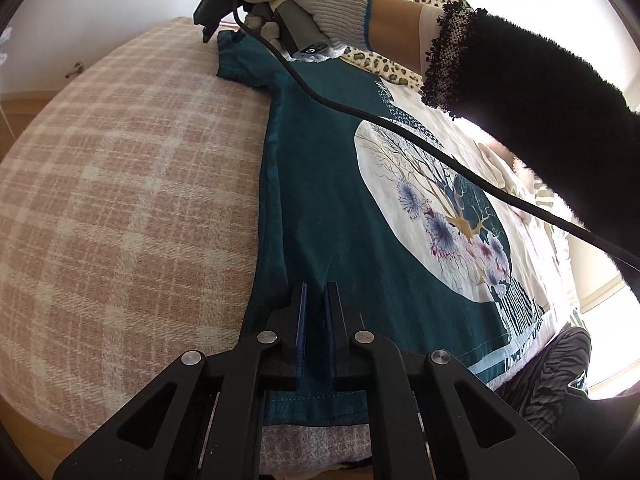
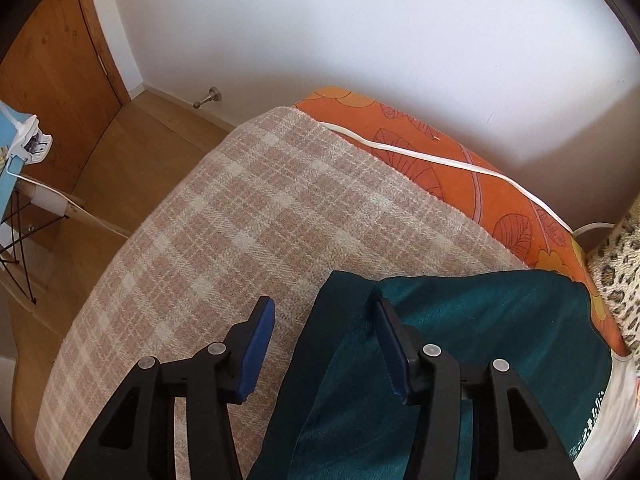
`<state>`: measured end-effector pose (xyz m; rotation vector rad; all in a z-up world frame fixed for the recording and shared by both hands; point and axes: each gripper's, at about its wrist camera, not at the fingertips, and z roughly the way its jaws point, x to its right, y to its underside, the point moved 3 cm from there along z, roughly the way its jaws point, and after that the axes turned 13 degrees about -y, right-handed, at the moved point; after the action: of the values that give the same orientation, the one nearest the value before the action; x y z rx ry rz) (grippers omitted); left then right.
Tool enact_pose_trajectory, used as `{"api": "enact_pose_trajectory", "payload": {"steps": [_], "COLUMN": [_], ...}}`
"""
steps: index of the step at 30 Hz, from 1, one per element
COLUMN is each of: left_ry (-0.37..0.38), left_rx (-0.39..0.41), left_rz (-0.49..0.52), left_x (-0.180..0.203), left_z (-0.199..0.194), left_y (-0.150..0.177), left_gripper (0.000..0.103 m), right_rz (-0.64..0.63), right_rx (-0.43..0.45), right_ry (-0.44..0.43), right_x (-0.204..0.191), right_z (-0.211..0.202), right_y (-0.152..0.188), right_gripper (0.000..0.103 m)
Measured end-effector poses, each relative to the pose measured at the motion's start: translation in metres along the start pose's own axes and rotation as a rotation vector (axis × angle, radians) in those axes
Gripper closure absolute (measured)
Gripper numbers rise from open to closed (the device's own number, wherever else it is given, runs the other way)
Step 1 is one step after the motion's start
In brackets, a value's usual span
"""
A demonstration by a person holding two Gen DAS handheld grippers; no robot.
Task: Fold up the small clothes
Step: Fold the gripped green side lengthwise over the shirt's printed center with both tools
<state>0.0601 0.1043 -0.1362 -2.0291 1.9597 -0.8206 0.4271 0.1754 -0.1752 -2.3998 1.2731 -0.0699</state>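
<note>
A teal T-shirt (image 1: pixel 320 184) with a round white tree-and-flower print lies flat on a pink plaid blanket (image 1: pixel 132 184). My left gripper (image 1: pixel 316 292) is shut on the shirt's bottom hem near its left side. My right gripper (image 2: pixel 324 312) is open above the shirt's sleeve end (image 2: pixel 460 340); its left finger is over the blanket, its right finger over the teal cloth. In the left wrist view the right gripper (image 1: pixel 212 20) shows at the far sleeve, held by a gloved hand, its cable crossing the shirt.
An orange floral sheet (image 2: pixel 460 168) with a white cord lies beyond the blanket (image 2: pixel 240 208). Leopard-print fabric (image 2: pixel 616 280) is at the right. Wooden floor (image 2: pixel 132 152), a door and a doorstop are at the left. A white wall is behind.
</note>
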Motion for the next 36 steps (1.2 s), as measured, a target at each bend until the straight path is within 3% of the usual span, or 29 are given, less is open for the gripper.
{"api": "enact_pose_trajectory", "payload": {"steps": [2,4,5,6,9,16,20,22,24,26,30,32,34,35,36], "left_ry": [0.013,0.021,0.015,0.01,0.02,0.031,-0.069,-0.091,-0.124,-0.144,-0.084,-0.113,-0.131,-0.143,-0.132], "left_rx": [-0.008,-0.012,-0.008,-0.005,-0.006,0.036,0.116,0.105,0.086,0.069,-0.012,0.015,0.033,0.037,0.028], "left_rz": [-0.014,-0.019,-0.012,-0.004,0.0,0.041,0.047,0.005,-0.033,-0.034,-0.039,0.01,0.024,0.03,0.033], "left_x": [0.0,0.001,0.002,0.003,0.008,0.021,0.014,0.001,-0.009,-0.013,-0.009,-0.003,-0.001,-0.001,-0.002], "left_z": [0.002,0.003,0.003,0.003,0.002,-0.007,-0.019,-0.021,-0.021,-0.018,-0.005,-0.006,-0.006,-0.005,-0.003], "left_y": [-0.001,-0.001,-0.001,-0.001,0.0,-0.004,-0.012,-0.014,-0.012,-0.008,0.003,0.005,0.005,0.004,0.004], "left_gripper": [0.099,0.1,0.1,0.1,0.101,0.102,0.102,0.096,0.079,0.072,0.071,0.071,0.073,0.092,0.103], "right_rz": [-0.013,-0.032,-0.036,-0.033,-0.007,0.023,0.037,0.058,0.064,0.059,0.062,0.062,0.062,0.062,0.063], "right_rx": [-0.003,-0.007,-0.009,-0.011,0.018,0.106,0.125,0.131,0.14,0.144,0.151,0.159,0.163,0.165,0.167], "right_ry": [0.004,0.009,0.016,0.016,-0.006,-0.019,-0.008,-0.01,-0.014,-0.004,-0.001,0.0,0.001,-0.001,-0.002], "right_x": [0.001,0.002,0.004,0.006,0.017,0.038,0.053,0.062,0.065,0.065,0.067,0.068,0.069,0.069,0.07], "right_z": [0.002,0.0,-0.002,-0.004,-0.019,-0.068,-0.089,-0.096,-0.101,-0.105,-0.108,-0.11,-0.114,-0.115,-0.115], "right_y": [0.001,0.0,0.0,0.0,0.001,0.011,0.018,0.019,0.022,0.025,0.026,0.026,0.025,0.025,0.025], "right_gripper": [0.056,0.068,0.083,0.091,0.099,0.102,0.102,0.102,0.102,0.102,0.102,0.102,0.102,0.102,0.102]}}
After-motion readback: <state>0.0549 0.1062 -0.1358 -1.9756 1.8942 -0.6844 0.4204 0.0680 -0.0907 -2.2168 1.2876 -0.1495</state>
